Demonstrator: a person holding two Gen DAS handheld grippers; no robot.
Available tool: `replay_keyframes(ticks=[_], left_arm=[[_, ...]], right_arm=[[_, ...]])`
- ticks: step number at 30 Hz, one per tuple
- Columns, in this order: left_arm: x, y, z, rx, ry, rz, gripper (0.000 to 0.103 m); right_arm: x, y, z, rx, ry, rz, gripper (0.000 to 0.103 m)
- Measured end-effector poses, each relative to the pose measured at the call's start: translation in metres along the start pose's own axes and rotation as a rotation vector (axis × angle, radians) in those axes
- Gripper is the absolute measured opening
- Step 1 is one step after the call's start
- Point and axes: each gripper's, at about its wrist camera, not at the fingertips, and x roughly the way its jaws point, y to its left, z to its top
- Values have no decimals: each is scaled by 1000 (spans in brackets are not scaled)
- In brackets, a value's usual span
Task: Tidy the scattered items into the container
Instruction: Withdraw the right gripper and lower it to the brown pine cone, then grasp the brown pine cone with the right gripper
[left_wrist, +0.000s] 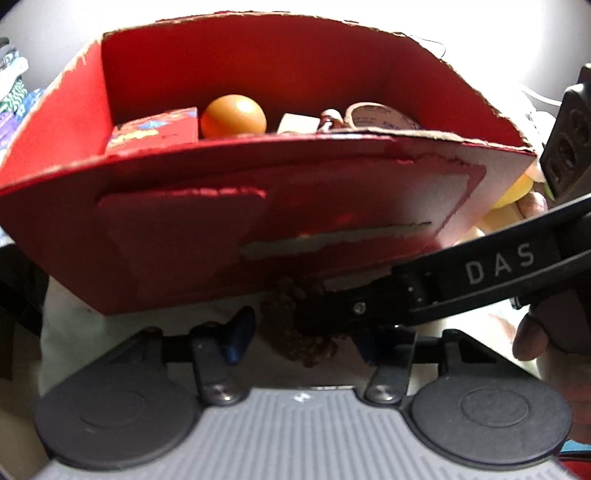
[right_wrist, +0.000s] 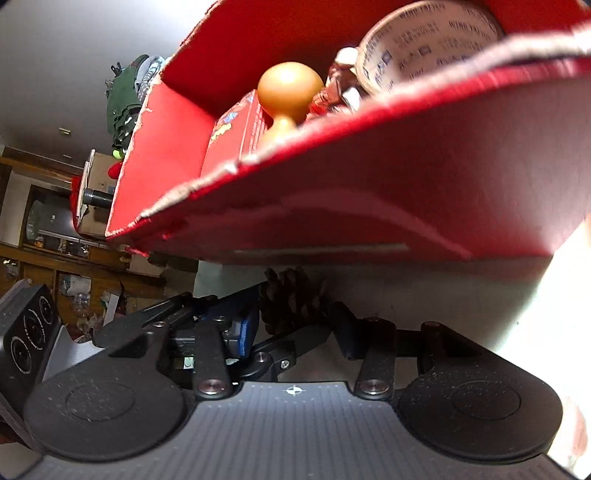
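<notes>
With both grippers crowding the pine cone (right_wrist: 291, 299) below the red box (left_wrist: 184, 221), the right gripper (right_wrist: 295, 325) seems clamped on it for lifting in, while the left gripper (left_wrist: 299, 339) gapes unladen.

Strong backlight from far side blows out the wall above the red box (left_wrist: 240, 221); its near face sits in shadow w/ slight motion blur. Fisheye bends edges, corners vignetted. Right-wrist view: glare at right.
</notes>
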Motion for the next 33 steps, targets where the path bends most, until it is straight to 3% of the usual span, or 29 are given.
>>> replay_keyframes(ticks=[8, 16, 25, 33], left_arm=[[0, -7, -2, 25, 10, -54, 52], [4, -46, 3, 122, 45, -130, 50], [0, -100, 25, 290, 22, -233, 50], [-19, -145, 61, 410, -63, -321, 49]], right_arm=[[-19, -13, -5, 14, 18, -9, 45], [-56, -25, -12, 40, 18, -76, 44], [-126, -42, -33, 113, -154, -137, 43], [-193, -35, -34, 119, -335, -206, 43]])
